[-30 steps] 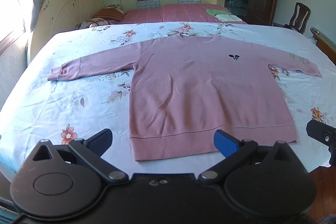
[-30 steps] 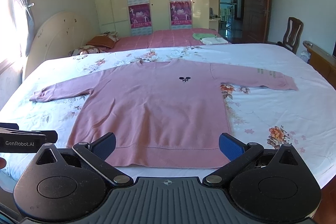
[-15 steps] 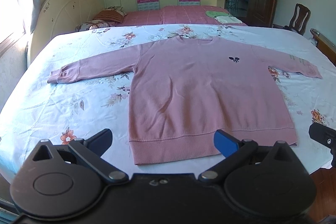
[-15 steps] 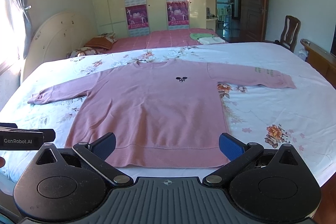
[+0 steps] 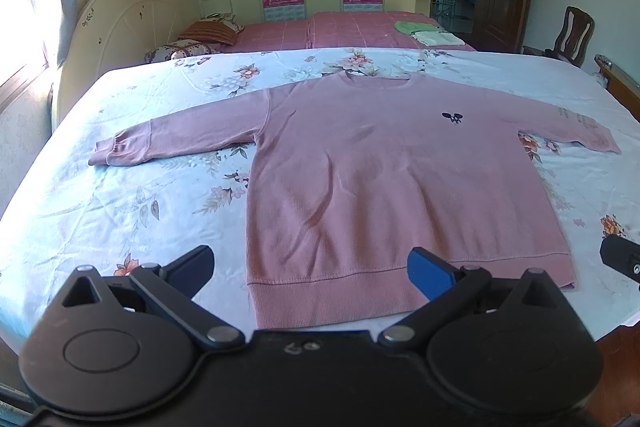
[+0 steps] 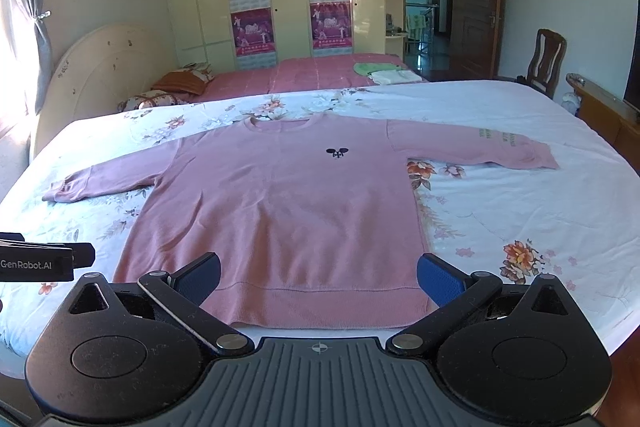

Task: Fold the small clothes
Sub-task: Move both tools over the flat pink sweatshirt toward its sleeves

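Pink long-sleeved knit sweater (image 5: 396,183) lay flat, front up, sleeves spread, on the floral-sheeted bed (image 5: 120,211). Left tongs (image 5: 310,267) and right tongs (image 6: 318,275) hovered apart at the near hem, empty. Advised: pinch each sleeve cuff cleanly, fold inward without dragging the body.

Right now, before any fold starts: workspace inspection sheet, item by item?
Surface: bed with floral sheet, smooth, lit from the window side.
Job's things: pink sweatshirt spread flat, face up, both sleeves out sideways, hem nearest the tools; unfolded.
Clutter: nothing seen on the floral sheet beside the sweatshirt.
Grippers: left tool open, holding nothing, over the hem's left corner; right tool open, holding nothing, over the hem.
Cables: nothing seen.
Surroundings: second bed behind with pillows and folded cloths; wardrobe with posters; wooden chair; open doorway.
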### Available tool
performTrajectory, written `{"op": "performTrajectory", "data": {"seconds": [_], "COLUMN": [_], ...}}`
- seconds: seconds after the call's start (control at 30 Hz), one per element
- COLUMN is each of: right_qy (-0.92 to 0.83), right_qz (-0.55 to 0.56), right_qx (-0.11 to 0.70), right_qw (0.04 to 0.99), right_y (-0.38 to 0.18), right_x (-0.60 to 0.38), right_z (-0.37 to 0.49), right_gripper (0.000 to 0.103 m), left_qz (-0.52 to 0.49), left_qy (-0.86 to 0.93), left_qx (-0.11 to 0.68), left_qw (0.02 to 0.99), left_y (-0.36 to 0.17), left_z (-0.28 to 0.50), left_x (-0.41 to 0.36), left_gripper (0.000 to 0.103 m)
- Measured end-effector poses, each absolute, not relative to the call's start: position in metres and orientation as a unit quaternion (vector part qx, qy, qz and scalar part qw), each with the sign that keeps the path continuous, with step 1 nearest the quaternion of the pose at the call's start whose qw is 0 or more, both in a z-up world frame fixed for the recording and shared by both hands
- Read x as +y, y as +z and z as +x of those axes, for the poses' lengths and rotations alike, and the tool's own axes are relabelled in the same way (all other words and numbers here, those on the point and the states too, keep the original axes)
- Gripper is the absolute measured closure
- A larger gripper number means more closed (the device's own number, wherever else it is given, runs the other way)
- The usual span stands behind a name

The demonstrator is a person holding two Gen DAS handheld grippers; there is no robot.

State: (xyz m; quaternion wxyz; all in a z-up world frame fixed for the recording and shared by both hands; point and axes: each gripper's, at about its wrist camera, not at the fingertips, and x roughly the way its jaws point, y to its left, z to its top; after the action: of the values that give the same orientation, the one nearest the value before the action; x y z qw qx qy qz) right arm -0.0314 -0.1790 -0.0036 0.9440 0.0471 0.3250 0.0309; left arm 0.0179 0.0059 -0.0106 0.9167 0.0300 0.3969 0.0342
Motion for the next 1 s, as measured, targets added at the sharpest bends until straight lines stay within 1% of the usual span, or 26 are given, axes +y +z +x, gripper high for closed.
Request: {"op": "performTrajectory", "data": {"seconds": [0.63, 1.0], "right_qy": [-0.010, -0.031], "right_qz": [0.030, 0.042], "right_qx": [0.301, 0.304], "right_qw": [0.953, 0.951], "right_y": [-0.018, -0.032], "right_x": [-0.223, -0.272], "right_z": [0.038, 0.106], "right_gripper": [0.000, 0.000], "left_qz": [0.048, 0.049], "left_qy": [0.016, 0.007], "left_qx": [0.397, 0.406], "left_qw": [0.916, 0.912], "left_y": [-0.028, -0.045], "left_z": [0.104, 0.177], "left_x": [-0.027, -0.058], "left_gripper": [0.000, 0.000]}}
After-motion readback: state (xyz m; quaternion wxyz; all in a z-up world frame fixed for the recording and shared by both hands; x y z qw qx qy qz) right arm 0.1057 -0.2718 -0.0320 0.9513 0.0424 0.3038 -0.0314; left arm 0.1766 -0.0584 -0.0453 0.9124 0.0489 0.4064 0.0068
